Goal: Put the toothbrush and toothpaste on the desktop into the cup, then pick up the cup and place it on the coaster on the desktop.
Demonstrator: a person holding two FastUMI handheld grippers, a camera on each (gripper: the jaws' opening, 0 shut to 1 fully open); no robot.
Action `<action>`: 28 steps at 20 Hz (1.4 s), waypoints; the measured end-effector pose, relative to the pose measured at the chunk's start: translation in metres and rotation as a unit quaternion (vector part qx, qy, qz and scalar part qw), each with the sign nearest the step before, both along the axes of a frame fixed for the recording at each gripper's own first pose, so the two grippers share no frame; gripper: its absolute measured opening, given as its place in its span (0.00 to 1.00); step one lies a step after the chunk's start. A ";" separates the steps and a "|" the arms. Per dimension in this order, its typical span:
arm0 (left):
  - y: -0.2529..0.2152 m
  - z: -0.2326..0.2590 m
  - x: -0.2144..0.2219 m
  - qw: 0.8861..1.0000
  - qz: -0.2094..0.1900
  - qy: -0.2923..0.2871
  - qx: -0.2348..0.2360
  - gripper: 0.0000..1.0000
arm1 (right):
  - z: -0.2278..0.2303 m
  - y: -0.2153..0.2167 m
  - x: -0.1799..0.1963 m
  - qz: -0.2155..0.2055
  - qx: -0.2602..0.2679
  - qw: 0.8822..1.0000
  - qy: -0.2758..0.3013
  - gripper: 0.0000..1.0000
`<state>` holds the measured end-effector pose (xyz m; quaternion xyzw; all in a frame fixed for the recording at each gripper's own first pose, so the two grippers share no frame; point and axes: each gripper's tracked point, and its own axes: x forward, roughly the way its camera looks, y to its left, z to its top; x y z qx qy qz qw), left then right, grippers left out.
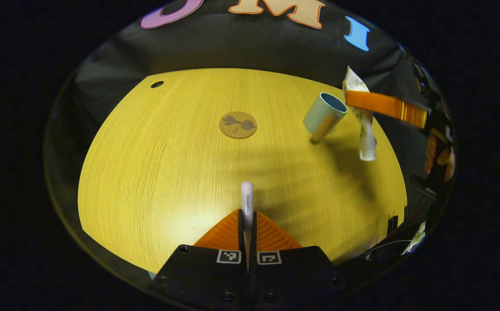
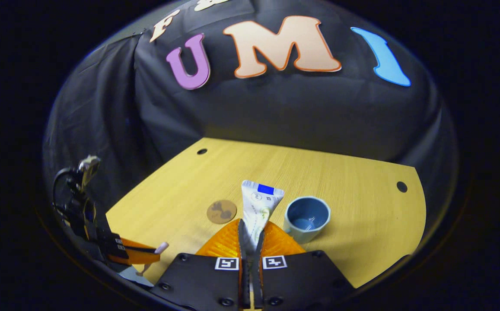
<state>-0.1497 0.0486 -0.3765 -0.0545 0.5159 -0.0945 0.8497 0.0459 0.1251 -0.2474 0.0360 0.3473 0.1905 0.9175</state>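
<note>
Your left gripper [image 1: 247, 224] has its fingers pinched on the toothbrush [image 1: 247, 202], whose white handle end pokes out just ahead of the fingertips, raised above the yellow wood-grain table [image 1: 154, 172]. Straight ahead of those fingers, well apart from them, the round coaster [image 1: 238, 125] with a dark plant drawing lies flat on the table. Farther ahead and to the right of the fingers stands the pale blue cup [image 1: 324, 113], its wooden handle turned toward you. Just right of the cup, your right gripper [image 1: 383, 106] hangs above the table with the toothpaste tube [image 1: 362, 119] dangling cap-down from its fingers. In the right gripper view, your right gripper [image 2: 252, 239] has its fingers pressed on the toothpaste tube [image 2: 258, 205], the flat crimped end pointing away past the fingertips. Just ahead and to the right of those fingers the cup [image 2: 307, 217] sits upright on the table [image 2: 362, 216], its mouth open and nothing inside. Ahead and slightly left lies the coaster [image 2: 221, 211]. Far left of the fingers, your left gripper [image 2: 139, 255] holds the toothbrush, whose tip [image 2: 161, 247] juts out at the table edge.
</note>
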 end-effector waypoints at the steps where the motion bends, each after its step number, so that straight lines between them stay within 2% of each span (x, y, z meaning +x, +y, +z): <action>1: -0.001 0.002 0.000 1.000 0.000 -0.001 0.000 0.00 | 0.000 -0.007 0.011 -0.013 0.002 1.000 -0.006 0.06; 6: -0.006 0.007 -0.003 1.000 0.005 -0.005 0.003 0.00 | -0.007 -0.033 0.070 -0.086 0.050 0.995 -0.021 0.06; 7: -0.005 0.009 -0.003 1.000 0.007 -0.005 0.004 0.00 | -0.007 -0.037 0.071 -0.098 0.051 0.993 -0.029 0.05; 13: -0.001 0.017 -0.004 1.000 0.025 -0.008 0.010 0.00 | -0.018 -0.042 0.111 -0.133 0.075 0.987 -0.046 0.05; 15: 0.000 0.021 -0.004 0.999 0.029 -0.012 0.015 0.00 | -0.027 -0.042 0.116 -0.138 0.075 0.987 -0.046 0.05; 22: -0.001 0.033 0.007 0.998 0.038 -0.035 0.021 0.00 | -0.049 -0.042 0.119 -0.110 0.010 0.992 -0.066 0.06; 28: -0.008 0.047 0.024 0.997 0.037 -0.067 0.014 0.00 | -0.073 -0.038 0.084 -0.100 0.001 0.995 -0.029 0.22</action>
